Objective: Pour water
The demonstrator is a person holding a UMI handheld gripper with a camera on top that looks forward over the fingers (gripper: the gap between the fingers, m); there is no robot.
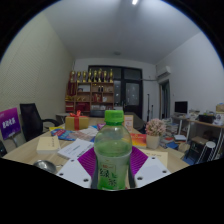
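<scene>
The gripper (112, 172) was clenched on a bottle (112, 155), which stood upright between its two fingers. The purple pads (88, 163) pressed against the bottle's sides, one on each flank, with no gap showing at either side. The bottle was clear plastic with a greenish tint and wore a green cap (114, 117) that was screwed on. Whether it rested on the table (60, 150) or hung just above it could not be told, since its base was hidden low between the fingers.

Just left of the fingers, a small metal object, perhaps a cup (45, 166), sat on the table. Beyond the bottle the table carried papers (75, 148) and scattered clutter. To the left, farther off, stood a black chair (33, 121). Far ahead, against the back wall, a shelf (90, 90) held rows of small items beside a dark doorway (131, 94). Well to the right, a monitor (181, 106) sat on a desk.
</scene>
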